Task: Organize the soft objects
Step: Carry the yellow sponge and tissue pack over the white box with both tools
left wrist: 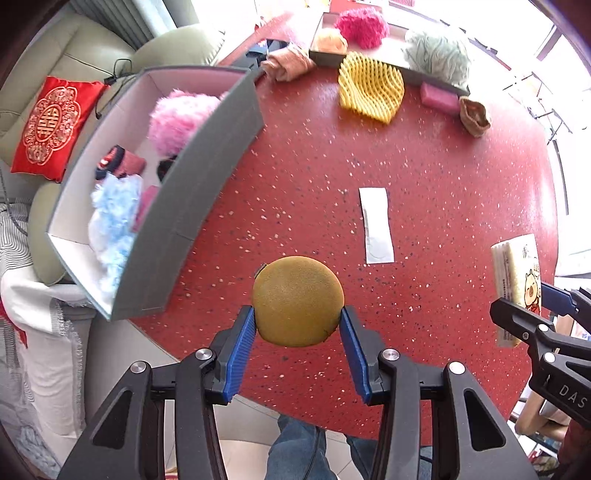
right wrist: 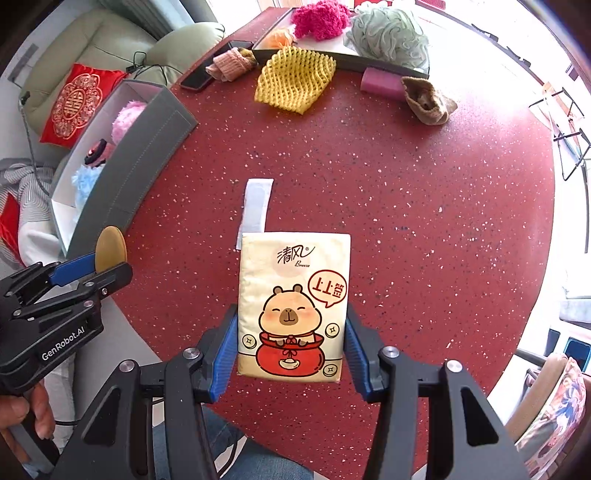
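The left gripper (left wrist: 297, 325) is closed partway on a round tan puff (left wrist: 297, 301), its blue pads pressing both sides. The puff hangs above the near edge of the red table (left wrist: 424, 177), just right of the grey box (left wrist: 192, 199). The right gripper (right wrist: 291, 341) is likewise partly closed on a tissue pack (right wrist: 293, 306), clamped by its long edges and held over the table, well right of the box. A white strip (right wrist: 256, 205) lies flat on the table beyond the pack.

The box sits at the table's left edge and already holds a pink pom (left wrist: 177, 122), a blue fluff (left wrist: 112, 218) and some small dark and red pieces. Further from the box, a yellow mesh sleeve (left wrist: 369, 88), a brown sock (left wrist: 474, 116), a pink sponge (left wrist: 439, 98) and a rolled cloth (left wrist: 286, 64) wait beside a tray (left wrist: 424, 75) with a crimson fluff (left wrist: 364, 26) and a green loofah (left wrist: 437, 51).

Risks, as I judge them: the puff is squashy and gripped low, so it could pop out if jolted. The pack is slick and could slide or tilt free. Both hands heading for the box together could collide. The box overhangs the edge, and a knock on its wall might shove it off.
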